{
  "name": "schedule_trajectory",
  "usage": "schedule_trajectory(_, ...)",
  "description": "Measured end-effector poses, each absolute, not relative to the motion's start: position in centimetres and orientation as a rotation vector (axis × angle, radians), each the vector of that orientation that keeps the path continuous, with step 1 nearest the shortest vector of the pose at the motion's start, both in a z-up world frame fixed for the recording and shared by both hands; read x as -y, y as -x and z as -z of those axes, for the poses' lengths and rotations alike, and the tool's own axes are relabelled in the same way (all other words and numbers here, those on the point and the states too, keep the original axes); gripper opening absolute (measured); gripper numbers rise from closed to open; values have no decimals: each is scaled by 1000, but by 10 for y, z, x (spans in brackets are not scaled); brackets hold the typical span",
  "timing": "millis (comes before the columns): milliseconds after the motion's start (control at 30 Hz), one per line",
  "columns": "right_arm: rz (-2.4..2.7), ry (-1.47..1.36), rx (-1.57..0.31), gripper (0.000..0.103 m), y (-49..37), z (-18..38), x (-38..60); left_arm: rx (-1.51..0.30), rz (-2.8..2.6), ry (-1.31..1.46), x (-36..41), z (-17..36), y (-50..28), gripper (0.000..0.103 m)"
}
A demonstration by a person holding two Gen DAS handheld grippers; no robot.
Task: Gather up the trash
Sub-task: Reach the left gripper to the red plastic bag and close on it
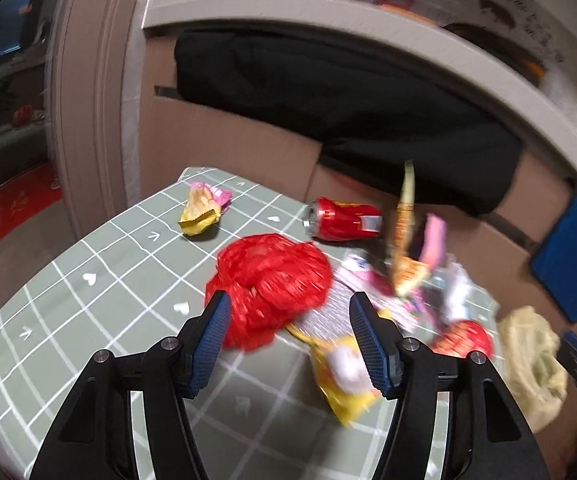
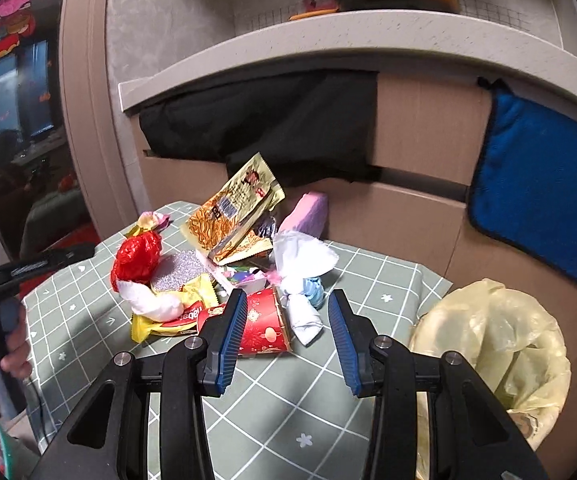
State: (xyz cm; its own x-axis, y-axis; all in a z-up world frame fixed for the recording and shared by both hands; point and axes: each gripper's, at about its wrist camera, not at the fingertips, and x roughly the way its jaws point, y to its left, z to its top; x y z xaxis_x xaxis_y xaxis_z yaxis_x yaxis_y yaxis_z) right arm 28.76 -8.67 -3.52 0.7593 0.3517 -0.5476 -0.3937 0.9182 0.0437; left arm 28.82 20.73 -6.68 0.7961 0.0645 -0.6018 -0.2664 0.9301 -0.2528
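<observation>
Only the left view caught the red can point(image 1: 342, 218) lying behind the trash pile point(image 2: 224, 276) on the table point(image 2: 280, 408); the right showed the lined bin point(image 2: 492, 344) properly. Left gripper point(image 1: 290, 344) and right gripper point(image 2: 287, 332) both gaped, empty.

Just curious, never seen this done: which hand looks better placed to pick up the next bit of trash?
Probably the right. The right gripper is open with the red paper cup just ahead, and the lined bin sits right beside it. The left gripper faces the red bag, farther from the bin.
</observation>
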Motion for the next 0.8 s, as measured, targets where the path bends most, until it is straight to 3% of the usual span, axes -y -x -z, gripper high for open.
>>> schedule_trajectory(233, -404, 121, -615, 41, -292, 45, 85, -698, -298, 505, -237, 100, -335, 62)
schedule_trajectory(600, -449, 129, -672, 41, -303, 51, 76, -787, -315, 501, -242, 118, -347, 67)
schedule_trajectory(700, -457, 131, -687, 41, -303, 54, 73, -790, -288, 532, -248, 119, -343, 64)
schedule_trajectory(800, -466, 130, -695, 41, -303, 54, 71, -771, -258, 499, -242, 116, -335, 49)
